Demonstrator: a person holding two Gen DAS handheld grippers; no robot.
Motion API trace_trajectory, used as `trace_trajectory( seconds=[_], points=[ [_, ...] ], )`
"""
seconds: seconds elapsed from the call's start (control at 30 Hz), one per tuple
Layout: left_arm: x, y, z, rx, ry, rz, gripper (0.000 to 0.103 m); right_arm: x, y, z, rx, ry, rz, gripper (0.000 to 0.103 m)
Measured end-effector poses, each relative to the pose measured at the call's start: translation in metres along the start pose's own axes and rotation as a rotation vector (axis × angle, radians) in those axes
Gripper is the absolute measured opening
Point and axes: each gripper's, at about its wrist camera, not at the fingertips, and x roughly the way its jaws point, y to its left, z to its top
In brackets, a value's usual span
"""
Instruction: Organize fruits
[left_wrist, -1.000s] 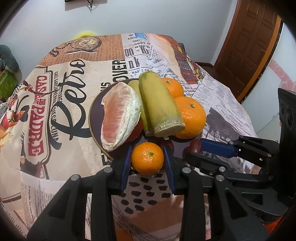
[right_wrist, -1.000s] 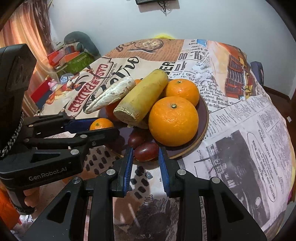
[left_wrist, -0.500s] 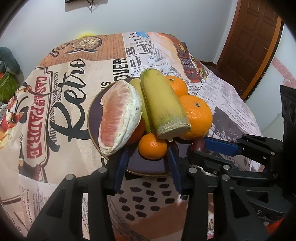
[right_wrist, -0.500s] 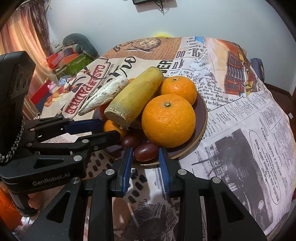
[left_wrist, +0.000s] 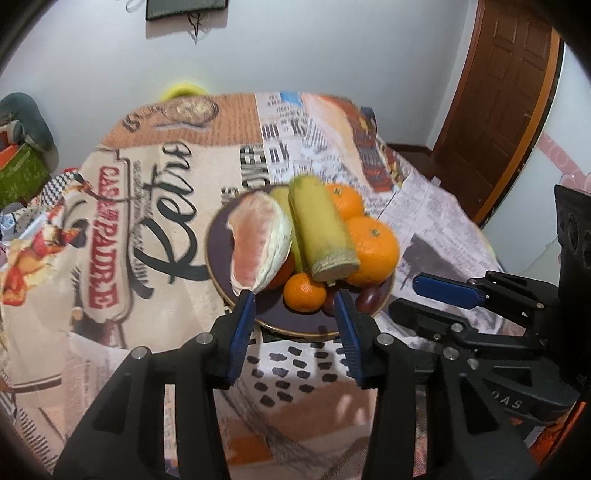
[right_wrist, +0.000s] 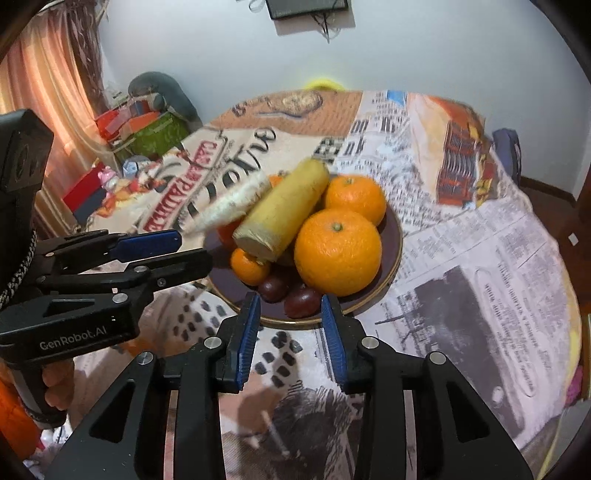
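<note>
Fruit is piled on a dark plate (left_wrist: 221, 258) w/ gold rim, set on the cloth-covered surface (left_wrist: 129, 221). Small mandarin (left_wrist: 304, 291) sits at the near plate edge, touching the cut end of the sugarcane-like stalk (left_wrist: 321, 232); two dark reddish fruits (right_wrist: 288, 295) lie just beside it at the rim. Pomelo wedge (left_wrist: 258, 243) is leaned on the pile's left; two big oranges (right_wrist: 338, 253) are at the right/back.

Left hand-held gripper (left_wrist: 295, 325): jaws spread, nothing between them, held just short of the plate rim. Right hand-held gripper (right_wrist: 290, 328): also spread, nothing pinched, fingertips near the rim by the dark fruits.

Handling, judged: mandarin is prob. light, soft-skinned, round, so apt to roll; best taken across its widest part w/ mild squeeze. Dark fruits are small, smooth, likely slippery. Stalk looks stiff and heavier; mid-length hold suggested. Pomelo wedge looks soft, tear-prone and is only propped, so the pile could be shifted if nudged.
</note>
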Motion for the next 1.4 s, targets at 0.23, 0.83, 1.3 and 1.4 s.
trace_trajectory(
  seconds=[0.23,0.83,1.3,1.4],
  points=[
    [-0.074,-0.007,0.005,-0.007,-0.134,0.000,0.044,-0.063,0.021,0.011,-0.022,-0.132,-0.026,0.031],
    [-0.261,-0.038,-0.020,0.031,-0.551,0.068,0.051,-0.214,0.077,0.010,-0.076,-0.539,-0.067,0.032],
    [-0.291,-0.045,-0.034,0.033,-0.644,0.082,0.085,-0.227,0.086,-0.002,-0.047,-0.629,-0.135,0.081],
    [-0.291,-0.045,-0.036,0.031,-0.652,0.098,0.089,-0.232,0.087,-0.005,-0.042,-0.649,-0.161,0.092]
  ],
)
